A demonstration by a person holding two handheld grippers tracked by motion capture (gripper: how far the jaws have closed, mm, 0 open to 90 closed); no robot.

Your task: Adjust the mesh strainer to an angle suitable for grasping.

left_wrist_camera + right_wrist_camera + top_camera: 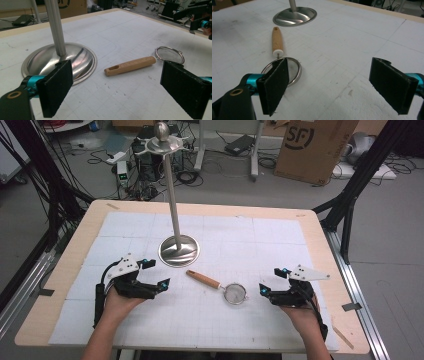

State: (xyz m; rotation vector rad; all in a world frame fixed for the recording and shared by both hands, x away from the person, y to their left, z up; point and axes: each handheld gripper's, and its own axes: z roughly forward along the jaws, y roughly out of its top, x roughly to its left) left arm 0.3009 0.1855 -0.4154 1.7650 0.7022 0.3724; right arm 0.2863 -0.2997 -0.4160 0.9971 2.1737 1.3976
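A small strainer with a wooden handle (203,280) and a round mesh bowl (235,293) lies flat on the white mat. Behind it stands a metal stand (179,251), a domed base with a tall pole. My left gripper (157,273) is open to the left of the handle, with nothing between its fingers. My right gripper (270,280) is open just right of the mesh bowl. In the left gripper view the handle (130,65) lies ahead between the jaws of my left gripper (117,75). In the right gripper view the left jaw of my right gripper (329,77) partly covers the bowl's rim (295,68).
A white gridded mat (250,235) covers most of the wooden table (320,245). On the floor beyond it are a cardboard box (315,147), cables and electronics. Black frame legs (350,200) stand at the table's right.
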